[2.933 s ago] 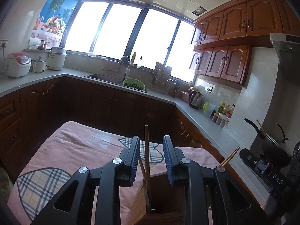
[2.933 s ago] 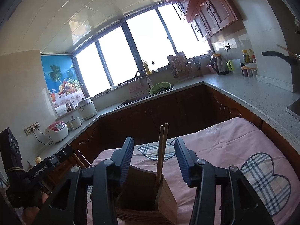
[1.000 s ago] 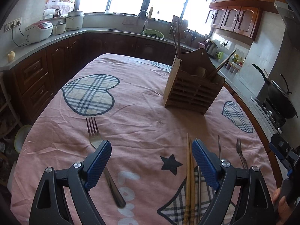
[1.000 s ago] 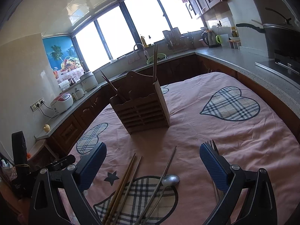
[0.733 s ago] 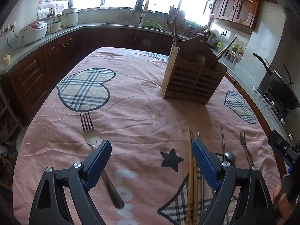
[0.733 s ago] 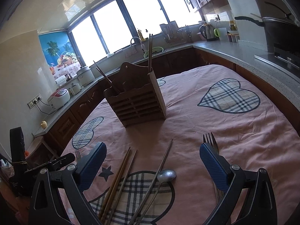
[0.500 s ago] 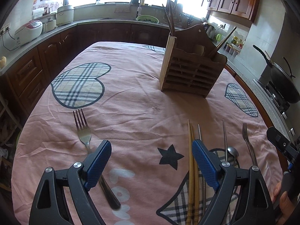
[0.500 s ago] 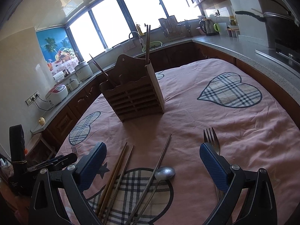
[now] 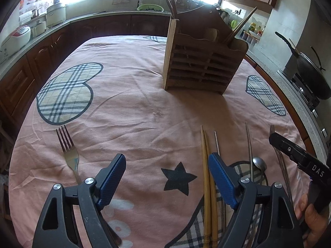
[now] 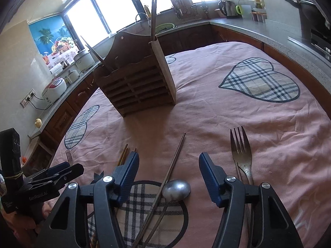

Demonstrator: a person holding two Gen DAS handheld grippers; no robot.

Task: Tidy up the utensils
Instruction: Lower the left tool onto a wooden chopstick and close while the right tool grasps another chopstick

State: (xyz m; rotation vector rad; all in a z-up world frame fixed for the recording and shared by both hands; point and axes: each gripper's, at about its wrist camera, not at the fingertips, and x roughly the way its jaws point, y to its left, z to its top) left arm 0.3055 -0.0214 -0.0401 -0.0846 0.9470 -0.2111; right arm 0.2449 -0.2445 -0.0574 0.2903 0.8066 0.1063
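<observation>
A wooden utensil holder point(image 9: 203, 62) point(image 10: 138, 82) stands mid-table with chopsticks point(image 10: 153, 16) upright in it. My left gripper point(image 9: 166, 177) is open and empty, low over the pink cloth. A fork point(image 9: 69, 153) lies to its left, a pair of bamboo chopsticks point(image 9: 208, 181) just inside its right finger. My right gripper point(image 10: 168, 175) is open and empty, hovering over a metal spoon point(image 10: 175, 188) and a dark chopstick point(image 10: 171, 165). A second fork point(image 10: 241, 153) lies by its right finger.
The table point(image 9: 134, 103) carries a pink cloth with plaid hearts. Kitchen counters with rice cookers point(image 9: 15, 38) run along the left and back, and a wok point(image 9: 310, 72) sits on the stove at right. The right gripper's body point(image 9: 300, 161) shows at the left view's right edge.
Both grippers pulled back from the holder, where they stood earlier, opened wide, and dropped low toward the utensils on the near cloth. In the last half second the right jaws narrowed somewhat.
</observation>
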